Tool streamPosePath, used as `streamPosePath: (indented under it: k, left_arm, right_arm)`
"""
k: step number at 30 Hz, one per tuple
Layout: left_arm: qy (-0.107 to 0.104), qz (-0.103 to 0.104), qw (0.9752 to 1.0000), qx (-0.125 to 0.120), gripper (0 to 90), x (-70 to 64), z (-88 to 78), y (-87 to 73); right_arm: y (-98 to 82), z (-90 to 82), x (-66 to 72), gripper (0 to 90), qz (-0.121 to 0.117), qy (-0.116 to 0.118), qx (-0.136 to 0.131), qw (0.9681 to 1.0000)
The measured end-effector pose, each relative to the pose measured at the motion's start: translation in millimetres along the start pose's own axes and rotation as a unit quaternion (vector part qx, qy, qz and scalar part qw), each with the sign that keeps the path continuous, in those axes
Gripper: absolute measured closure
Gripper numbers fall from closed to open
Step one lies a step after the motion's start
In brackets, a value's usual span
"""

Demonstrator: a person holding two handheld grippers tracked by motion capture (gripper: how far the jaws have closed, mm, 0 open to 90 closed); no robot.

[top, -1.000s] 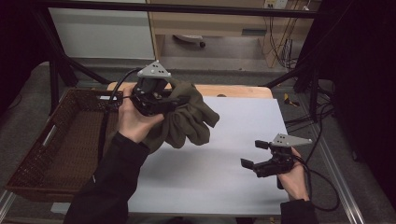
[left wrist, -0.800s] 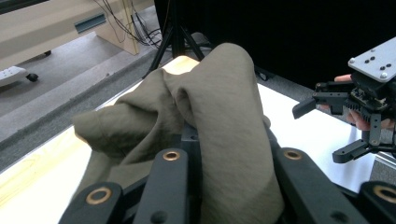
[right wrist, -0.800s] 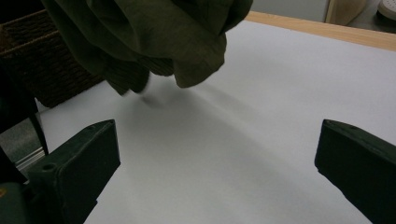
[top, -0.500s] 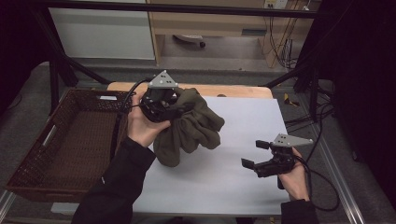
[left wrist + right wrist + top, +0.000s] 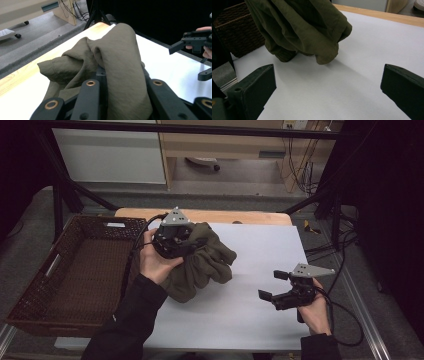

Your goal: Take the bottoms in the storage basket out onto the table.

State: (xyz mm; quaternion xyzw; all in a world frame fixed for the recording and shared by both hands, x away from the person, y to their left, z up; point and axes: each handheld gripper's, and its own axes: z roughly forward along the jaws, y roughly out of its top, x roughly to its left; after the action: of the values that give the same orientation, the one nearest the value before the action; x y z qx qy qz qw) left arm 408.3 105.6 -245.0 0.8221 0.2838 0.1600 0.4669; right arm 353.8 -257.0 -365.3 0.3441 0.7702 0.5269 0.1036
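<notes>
An olive-green garment hangs bunched from my left gripper, which is shut on a fold of it above the white table top. Its lower end touches the table. In the left gripper view the cloth drapes over both black jaws and hides their tips. My right gripper is held low near the table's right front, open, with nothing between its fingers. In the right gripper view the garment hangs ahead of the wide-apart jaws.
A dark wicker basket stands off the table's left side, close to the garment. A wooden strip runs along the far edge. Cables trail on the floor at the right.
My left hand has come down and a little to the right with the garment, whose lower end now reaches the table. The right hand has kept still.
</notes>
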Motion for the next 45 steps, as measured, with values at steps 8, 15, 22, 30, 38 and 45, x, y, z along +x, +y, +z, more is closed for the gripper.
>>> streamPosePath:
  k: [8, 15, 22, 30, 38, 45]
  left_arm:
    - [-0.007, -0.006, 0.9999, 0.005, 71.0, 0.0, 10.1, -10.7]
    - [-0.015, -0.009, 0.9998, 0.013, 70.1, -0.8, 17.0, -16.6]
    - [-0.029, -0.009, 0.9992, 0.027, 68.3, -3.0, 24.5, -21.9]
    - [-0.037, -0.008, 0.9985, 0.038, 58.6, -5.0, 27.3, -22.5]
    - [-0.035, -0.015, 0.9985, 0.039, 32.1, -4.9, 19.3, -19.6]
    - [-0.021, -0.016, 0.9991, 0.033, 15.7, -4.0, 4.3, -17.9]
  right_arm:
    - [0.0, 0.1, 0.0, 0.6, 0.000, 0.000, 0.001, 1.0000]
    - [-0.2, -0.3, 0.0, 0.7, 0.001, 0.000, 0.000, 1.0000]
    - [-0.1, -0.8, -0.3, 0.6, -0.001, -0.001, 0.000, 1.0000]
    - [0.0, -1.2, -0.3, 0.7, 0.000, -0.001, 0.000, 1.0000]
    - [0.0, -1.1, -0.3, 0.7, 0.000, -0.001, 0.000, 1.0000]
    - [0.2, -1.7, -0.3, 0.6, 0.001, -0.001, -0.002, 1.0000]
